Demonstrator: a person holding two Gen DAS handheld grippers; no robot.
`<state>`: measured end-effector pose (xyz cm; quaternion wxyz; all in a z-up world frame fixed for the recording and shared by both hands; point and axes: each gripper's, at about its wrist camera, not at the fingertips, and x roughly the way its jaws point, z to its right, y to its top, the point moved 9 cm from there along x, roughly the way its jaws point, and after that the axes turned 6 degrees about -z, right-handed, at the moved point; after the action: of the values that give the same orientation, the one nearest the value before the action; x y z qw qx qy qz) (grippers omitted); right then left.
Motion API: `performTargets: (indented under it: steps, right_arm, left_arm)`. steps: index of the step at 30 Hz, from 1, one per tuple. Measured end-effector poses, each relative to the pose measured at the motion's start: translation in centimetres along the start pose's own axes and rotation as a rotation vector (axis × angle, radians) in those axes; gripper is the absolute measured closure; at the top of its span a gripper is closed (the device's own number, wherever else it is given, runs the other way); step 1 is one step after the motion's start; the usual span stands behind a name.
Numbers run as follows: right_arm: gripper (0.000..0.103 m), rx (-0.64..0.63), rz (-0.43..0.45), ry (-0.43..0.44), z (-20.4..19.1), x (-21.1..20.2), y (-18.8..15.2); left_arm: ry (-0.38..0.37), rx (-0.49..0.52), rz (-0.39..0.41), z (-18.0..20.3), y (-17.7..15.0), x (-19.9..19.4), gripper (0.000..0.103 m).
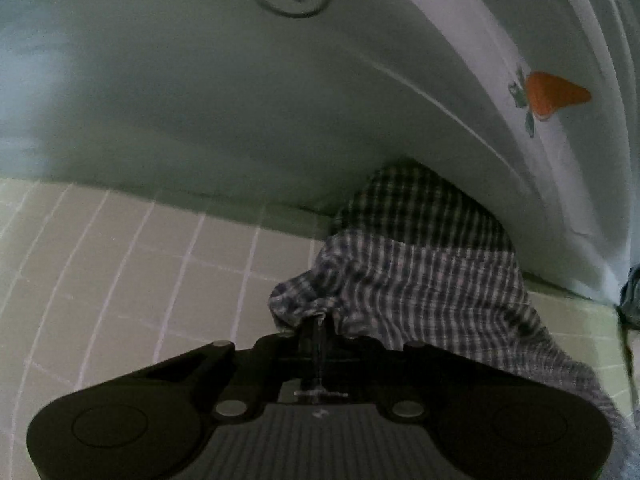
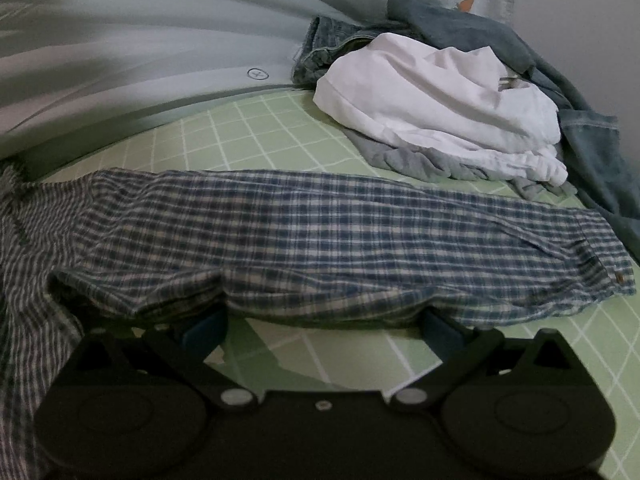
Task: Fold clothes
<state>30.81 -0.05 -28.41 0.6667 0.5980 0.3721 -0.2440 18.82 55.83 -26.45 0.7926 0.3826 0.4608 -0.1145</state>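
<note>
Plaid shirt [image 2: 320, 236] laid as a long band across the green grid mat [image 2: 280, 120], one end bunched and lifted. Left gripper [image 1: 318, 320] pinched on that bunched end. Right gripper [image 2: 324, 320] spread wide, fingers at the near edge, gripping nothing. Judged mid-fold. Next: close right on the edge, carry both ends over evenly. Unfolded pile [image 2: 440, 100] just beyond.

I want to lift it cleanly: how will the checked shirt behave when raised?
Probably floppy: the checked shirt wrinkles and sags over the right gripper. Likely light, since the left gripper bunches it easily. It may unfold when lifted.
</note>
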Motion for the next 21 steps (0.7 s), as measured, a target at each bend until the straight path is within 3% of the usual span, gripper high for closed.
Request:
performTargets:
  steps: [3, 6, 8, 9, 11, 12, 16, 21]
  right_arm:
    - [0.0, -0.007, -0.016, 0.009, 0.1, -0.1, -0.1]
    - [0.0, -0.014, -0.037, 0.021, 0.3, -0.4, -0.3]
    - [0.0, -0.019, -0.051, 0.029, 0.4, -0.5, -0.5]
    - [0.0, -0.022, -0.057, 0.033, 0.4, -0.6, -0.5]
    - [0.0, -0.027, -0.071, 0.041, 0.6, -0.8, -0.7]
    - [0.0, -0.027, -0.077, 0.044, 0.7, -0.9, -0.8]
    - [0.0, 0.051, -0.077, 0.055, 2.3, -2.5, -2.0]
    - [0.0, 0.215, -0.05, 0.061, 6.1, -4.2, -2.6]
  left_arm:
    - [-0.02, -0.058, -0.008, -0.7, 0.5, 0.1, 0.1]
    - [-0.013, -0.123, -0.011, -1.8, 0.9, -0.4, 0.091]
    - [0.042, -0.12, 0.022, -2.0, 1.3, -1.7, 0.065]
    - [0.071, -0.112, 0.047, -2.0, 1.5, -2.7, 0.058]
    - [0.109, -0.105, 0.099, -1.8, 1.8, -5.0, 0.023]
    - [0.118, -0.103, 0.122, -1.5, 1.7, -6.3, 0.018]
    - [0.153, -0.02, 0.202, 1.3, -0.8, -11.9, 0.004]
    - [0.148, 0.116, 0.261, 7.5, -7.3, -17.9, 0.0]
